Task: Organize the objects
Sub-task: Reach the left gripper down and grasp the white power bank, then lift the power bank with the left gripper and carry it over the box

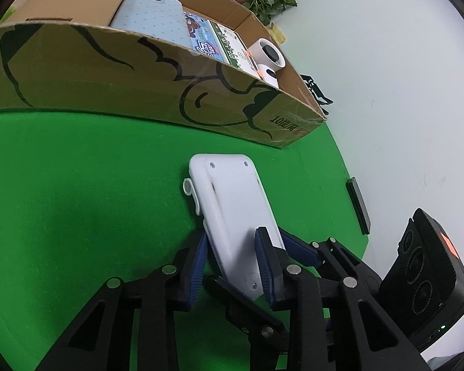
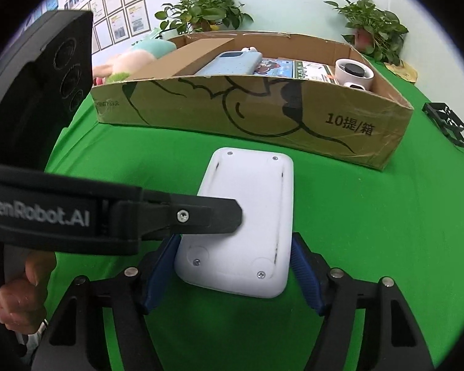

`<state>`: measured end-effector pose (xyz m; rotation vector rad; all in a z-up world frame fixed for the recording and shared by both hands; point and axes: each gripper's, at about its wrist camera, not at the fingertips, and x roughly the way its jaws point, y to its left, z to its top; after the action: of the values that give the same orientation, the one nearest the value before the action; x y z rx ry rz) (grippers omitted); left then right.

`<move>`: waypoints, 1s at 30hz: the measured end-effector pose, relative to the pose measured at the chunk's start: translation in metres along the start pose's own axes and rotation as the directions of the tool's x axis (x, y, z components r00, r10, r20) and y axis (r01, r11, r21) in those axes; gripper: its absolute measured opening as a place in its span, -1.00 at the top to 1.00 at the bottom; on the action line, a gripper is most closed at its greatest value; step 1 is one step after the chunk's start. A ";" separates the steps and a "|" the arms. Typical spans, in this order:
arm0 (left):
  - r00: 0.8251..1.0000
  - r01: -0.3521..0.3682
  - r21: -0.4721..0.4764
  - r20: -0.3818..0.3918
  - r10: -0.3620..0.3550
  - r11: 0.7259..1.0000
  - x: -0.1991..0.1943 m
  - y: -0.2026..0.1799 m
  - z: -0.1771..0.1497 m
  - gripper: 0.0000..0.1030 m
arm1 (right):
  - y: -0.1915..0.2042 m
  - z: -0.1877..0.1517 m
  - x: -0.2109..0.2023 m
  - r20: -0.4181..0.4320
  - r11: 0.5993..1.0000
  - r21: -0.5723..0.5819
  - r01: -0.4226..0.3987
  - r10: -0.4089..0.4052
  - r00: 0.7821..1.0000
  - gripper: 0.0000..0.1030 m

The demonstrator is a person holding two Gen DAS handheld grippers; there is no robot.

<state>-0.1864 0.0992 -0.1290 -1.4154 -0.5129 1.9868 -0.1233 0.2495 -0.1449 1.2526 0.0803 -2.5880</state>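
Observation:
A white flat device (image 1: 232, 213) with screws on its back is held above the green cloth, in front of a cardboard box (image 1: 108, 74). My left gripper (image 1: 232, 258) is shut on its near end, pads on both faces. In the right wrist view the same device (image 2: 247, 216) sits between my right gripper's (image 2: 235, 266) blue pads, which touch its two long sides. The left gripper's finger (image 2: 201, 216) lies across its left edge. The box (image 2: 263, 114) holds a light blue device (image 2: 232, 61), printed packs (image 2: 294, 68) and a white cup (image 2: 354, 72).
A dark slim bar (image 1: 358, 205) lies at the cloth's right edge. A black folded stand (image 2: 447, 122) lies right of the box. Potted plants (image 2: 374, 27) stand behind it. A plush toy (image 2: 133, 58) sits at the box's left end. The right gripper's body (image 1: 427, 278) is close by.

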 end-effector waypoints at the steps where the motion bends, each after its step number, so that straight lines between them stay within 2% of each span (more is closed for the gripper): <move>1: 1.000 0.000 0.002 0.002 0.000 1.000 0.000 -0.001 0.000 0.44 | 0.000 0.000 0.000 0.003 1.000 0.006 0.000 0.000 1.000 -0.35; 5: 1.000 -0.004 0.035 0.020 0.003 0.999 -0.008 -0.009 0.001 0.45 | -0.003 -0.001 -0.005 0.034 0.999 0.040 -0.012 0.010 0.999 -0.35; 8: 0.998 0.004 0.064 0.067 -0.008 0.998 -0.025 -0.020 0.006 0.47 | -0.002 0.006 -0.015 0.086 0.999 0.033 -0.005 0.003 0.996 -0.34; 17: 0.976 -0.055 0.207 0.216 0.009 0.977 -0.070 -0.077 0.039 0.50 | -0.003 0.045 -0.056 0.276 1.000 0.018 0.007 -0.012 0.961 -0.34; 21: 0.970 -0.083 0.228 0.242 0.027 0.970 -0.069 -0.091 0.068 0.51 | -0.007 0.068 -0.061 0.308 1.000 0.007 0.003 -0.005 0.952 -0.34; 26: 0.963 -0.087 0.265 0.267 0.013 0.960 -0.098 -0.094 0.079 0.52 | -0.012 0.091 -0.064 0.341 1.000 0.015 -0.015 0.009 0.940 -0.34; 30: 0.964 -0.084 0.243 0.266 0.017 0.967 -0.092 -0.091 0.106 0.53 | -0.024 0.111 -0.056 0.324 0.999 0.014 -0.048 0.041 0.945 -0.34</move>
<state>-0.2412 0.1060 0.0293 -1.0265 -0.3238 2.2065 -0.1805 0.2661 -0.0333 0.8091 -0.0401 -2.7216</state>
